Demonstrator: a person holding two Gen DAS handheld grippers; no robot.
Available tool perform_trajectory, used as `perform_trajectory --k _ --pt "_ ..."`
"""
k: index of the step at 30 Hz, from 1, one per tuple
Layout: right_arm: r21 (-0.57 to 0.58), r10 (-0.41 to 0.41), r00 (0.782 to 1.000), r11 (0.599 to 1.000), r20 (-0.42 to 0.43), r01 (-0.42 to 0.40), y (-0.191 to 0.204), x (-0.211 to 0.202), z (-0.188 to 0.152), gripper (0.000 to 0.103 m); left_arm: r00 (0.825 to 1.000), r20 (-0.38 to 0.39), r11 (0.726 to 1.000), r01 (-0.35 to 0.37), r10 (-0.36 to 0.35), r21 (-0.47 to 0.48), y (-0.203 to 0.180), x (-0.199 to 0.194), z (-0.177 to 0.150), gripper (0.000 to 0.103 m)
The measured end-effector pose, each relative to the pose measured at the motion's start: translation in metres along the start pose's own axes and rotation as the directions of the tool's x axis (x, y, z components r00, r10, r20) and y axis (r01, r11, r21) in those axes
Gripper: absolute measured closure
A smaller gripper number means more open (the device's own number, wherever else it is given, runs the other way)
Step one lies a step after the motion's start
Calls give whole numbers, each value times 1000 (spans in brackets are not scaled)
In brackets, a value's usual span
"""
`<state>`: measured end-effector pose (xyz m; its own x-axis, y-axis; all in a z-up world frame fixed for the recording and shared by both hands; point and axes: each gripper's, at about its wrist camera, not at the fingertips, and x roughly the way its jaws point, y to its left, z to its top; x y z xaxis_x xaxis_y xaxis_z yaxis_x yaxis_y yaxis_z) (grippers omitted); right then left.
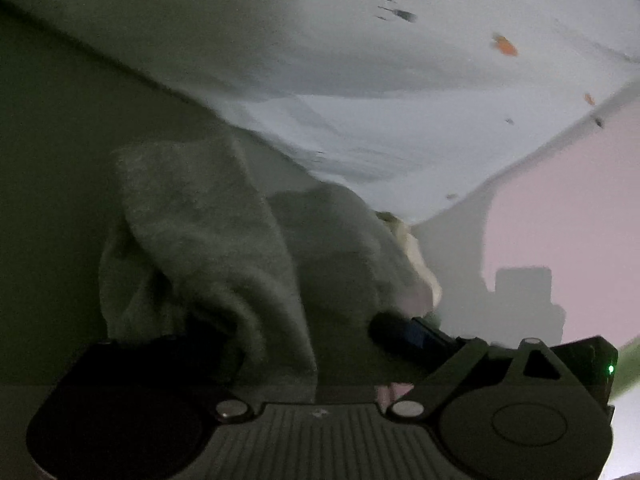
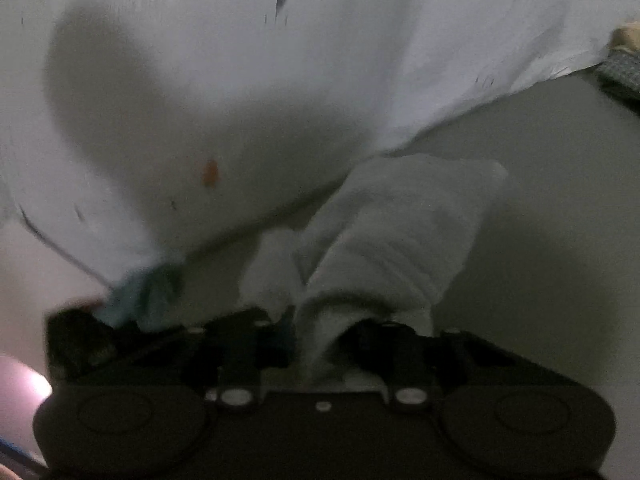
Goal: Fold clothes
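Observation:
A pale grey fleecy cloth (image 2: 392, 232) rises from between my right gripper's (image 2: 314, 332) fingers, which stand close together and pinch its lower fold. In the left wrist view the same kind of grey cloth (image 1: 208, 240) drapes in a bunch over the left finger, hiding it. My left gripper (image 1: 272, 332) stands wide, and its dark right finger (image 1: 400, 328) is bare and clear of the cloth. Behind both hangs a white sheet (image 1: 360, 60) (image 2: 240, 80) with small orange and dark prints.
A pink surface (image 1: 568, 200) lies at the right of the left wrist view, with a gripper's shadow on it. A teal cloth (image 2: 148, 292) and a dark object (image 2: 80, 340) sit at the lower left of the right wrist view. Patterned fabric (image 2: 624, 68) shows at its upper right.

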<state>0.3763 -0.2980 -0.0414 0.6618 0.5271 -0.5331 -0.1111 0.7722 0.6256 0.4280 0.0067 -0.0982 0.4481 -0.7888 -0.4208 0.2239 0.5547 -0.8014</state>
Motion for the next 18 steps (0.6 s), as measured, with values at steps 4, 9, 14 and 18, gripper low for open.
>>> perform_trajectory --k 4,9,14,18 --pt "-29 -42 998 999 48 44 -14 -15 12 86 998 -57 1000 4 -4 2 -11 32 3 21" --pt "-96 -227 974 969 -3 226 -61 1 0 83 975 -80 977 -204 209 60 1 51 -5 21" --pt "-74 -335 942 939 5 335 -102 -2 0 53 927 -63 929 -368 370 41 23 37 -1 21" --pt "-109 -419 907 904 -35 414 -131 4 2 35 879 -79 882 -470 471 27 40 26 -3 19"
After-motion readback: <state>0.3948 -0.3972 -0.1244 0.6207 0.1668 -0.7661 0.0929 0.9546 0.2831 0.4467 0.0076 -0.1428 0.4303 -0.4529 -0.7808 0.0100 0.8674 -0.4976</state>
